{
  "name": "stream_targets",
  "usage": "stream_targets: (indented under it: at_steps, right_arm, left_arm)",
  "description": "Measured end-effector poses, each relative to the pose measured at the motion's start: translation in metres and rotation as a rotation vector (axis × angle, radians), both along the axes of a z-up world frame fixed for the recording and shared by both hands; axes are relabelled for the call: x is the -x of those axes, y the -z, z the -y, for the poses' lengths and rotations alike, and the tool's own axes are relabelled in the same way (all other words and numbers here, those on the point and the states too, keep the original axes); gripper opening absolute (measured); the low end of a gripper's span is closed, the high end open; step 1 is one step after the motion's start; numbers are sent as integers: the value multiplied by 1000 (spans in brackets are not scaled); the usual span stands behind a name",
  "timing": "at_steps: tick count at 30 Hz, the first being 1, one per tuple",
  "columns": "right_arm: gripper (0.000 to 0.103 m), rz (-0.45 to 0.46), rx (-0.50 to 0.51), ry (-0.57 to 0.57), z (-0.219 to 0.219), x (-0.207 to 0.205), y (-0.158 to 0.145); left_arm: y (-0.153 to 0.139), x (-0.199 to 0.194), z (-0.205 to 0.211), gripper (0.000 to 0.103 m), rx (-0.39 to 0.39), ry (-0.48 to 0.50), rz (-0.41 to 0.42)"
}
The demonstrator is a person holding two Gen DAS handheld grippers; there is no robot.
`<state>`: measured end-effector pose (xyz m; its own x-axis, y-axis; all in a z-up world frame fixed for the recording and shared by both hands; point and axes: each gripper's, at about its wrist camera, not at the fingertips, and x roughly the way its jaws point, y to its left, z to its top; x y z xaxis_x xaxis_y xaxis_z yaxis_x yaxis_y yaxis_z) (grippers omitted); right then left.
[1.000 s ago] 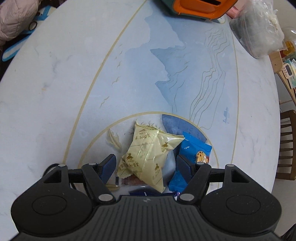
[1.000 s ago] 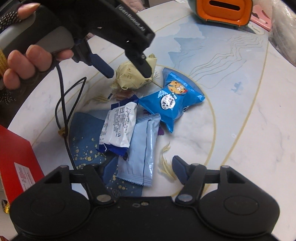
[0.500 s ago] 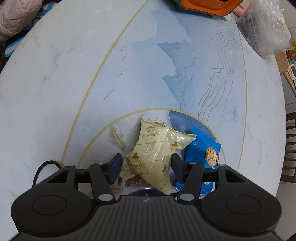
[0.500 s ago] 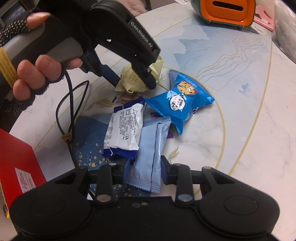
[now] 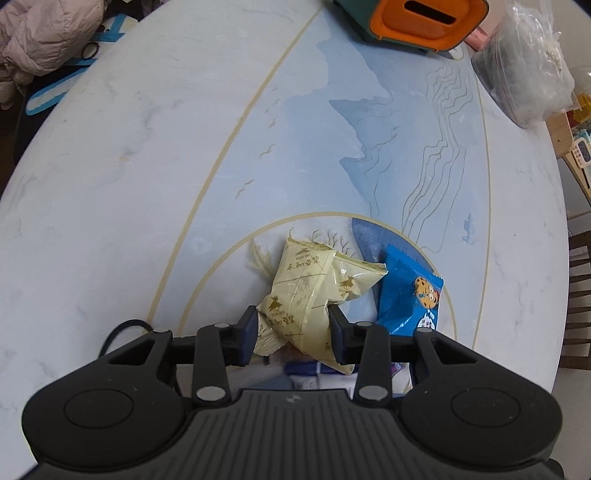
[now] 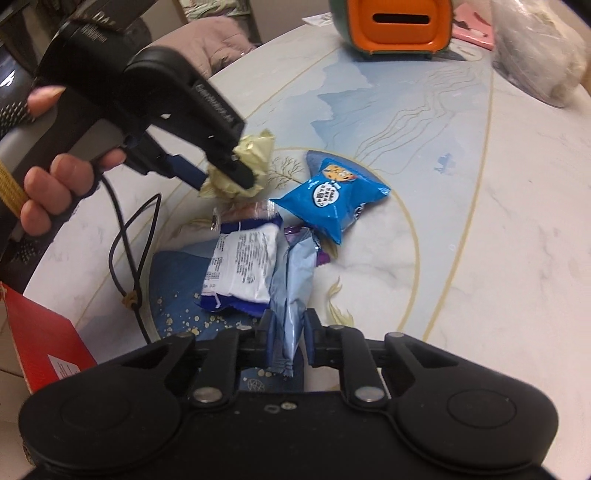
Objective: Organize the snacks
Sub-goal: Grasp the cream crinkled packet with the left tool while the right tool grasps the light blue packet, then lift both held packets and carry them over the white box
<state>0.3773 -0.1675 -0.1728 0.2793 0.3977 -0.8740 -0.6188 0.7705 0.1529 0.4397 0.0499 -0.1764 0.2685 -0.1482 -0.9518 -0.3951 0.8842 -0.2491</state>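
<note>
Since a second ago both of our grippers have narrowed from wide open onto a packet each, and the yellow packet has crumpled between the left pads.

Our left gripper (image 5: 291,336) has its jaws closing, with the pads already pressing the sides of the pale yellow snack packet (image 5: 314,295), which sits near the middle of the counter (image 5: 147,166) inside the gold ring pattern. In the right wrist view the hand (image 6: 55,195) holding that gripper appears at the left, its cable trailing over the counter.

Our right gripper (image 6: 286,339) is pressed tight on the near end of the light blue snack packet (image 6: 295,280), pinching it flat. Beside it on the left lies the white packet with a dark blue edge (image 6: 243,269), touching it. The bright blue cookie packet (image 6: 332,199) lies just beyond, close to the yellow one. An orange and green container (image 6: 399,26) stands at the far edge, and a red box (image 6: 40,347) sits at the near left.
</note>
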Motion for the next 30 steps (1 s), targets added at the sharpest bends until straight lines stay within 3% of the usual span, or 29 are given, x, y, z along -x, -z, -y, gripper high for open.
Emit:
stream_targets:
  at_steps: [7,15,30]
  right_arm:
    - [12,26,-13,59,10,14,-14]
    - [12,77,-26,109,22,41,-48]
    - [12,196,-120,134,38,126,-148]
  left_arm:
    - [-23,22,-7,38,9,3,28]
    - [-69,57,-6,38,-3,51,88]
    - [-176,159,-1,38,-23,139,252]
